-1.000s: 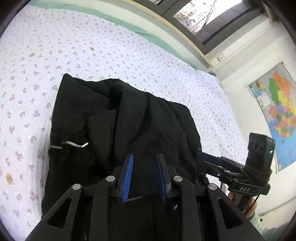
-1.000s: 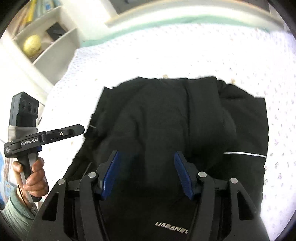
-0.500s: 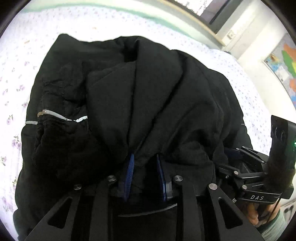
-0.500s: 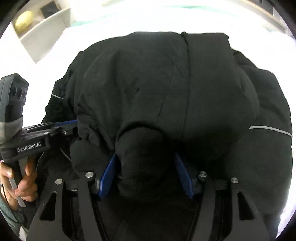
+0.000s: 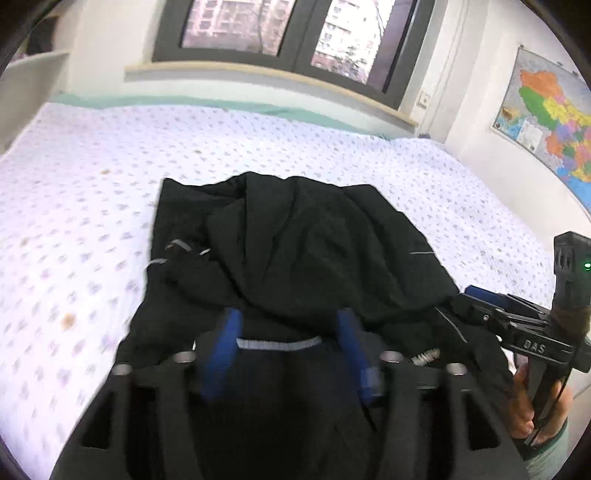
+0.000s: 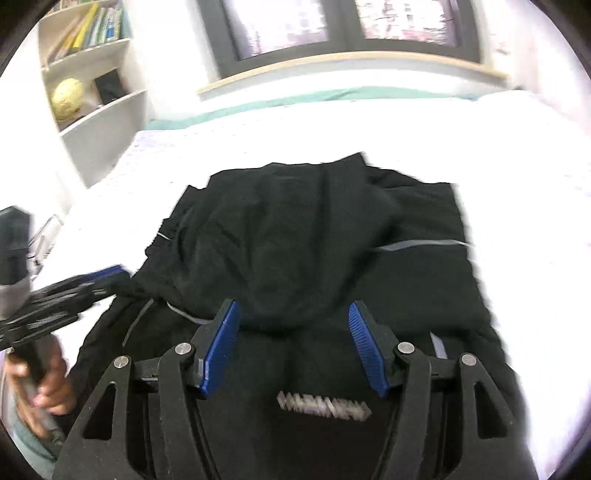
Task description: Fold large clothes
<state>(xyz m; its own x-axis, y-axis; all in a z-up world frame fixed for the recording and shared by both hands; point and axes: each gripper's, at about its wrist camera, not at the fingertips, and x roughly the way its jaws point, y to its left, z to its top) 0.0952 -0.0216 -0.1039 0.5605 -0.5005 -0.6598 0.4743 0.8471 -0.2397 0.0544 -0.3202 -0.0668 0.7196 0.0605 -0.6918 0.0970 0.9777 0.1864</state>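
"DAS" in white on the right gripper [image 5: 480, 299], garment lettering blurred

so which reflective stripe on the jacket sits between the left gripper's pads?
The short horizontal stripe at the near hem, between the open left gripper pads; the others lie farther up the black jacket.

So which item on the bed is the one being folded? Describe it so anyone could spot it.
Start at the bed, with its white floral sheet, under the window. The black jacket lies bunched on it, just ahead of both grippers. It is the only dark item there, with thin silver stripes and silver lettering near its close edge.
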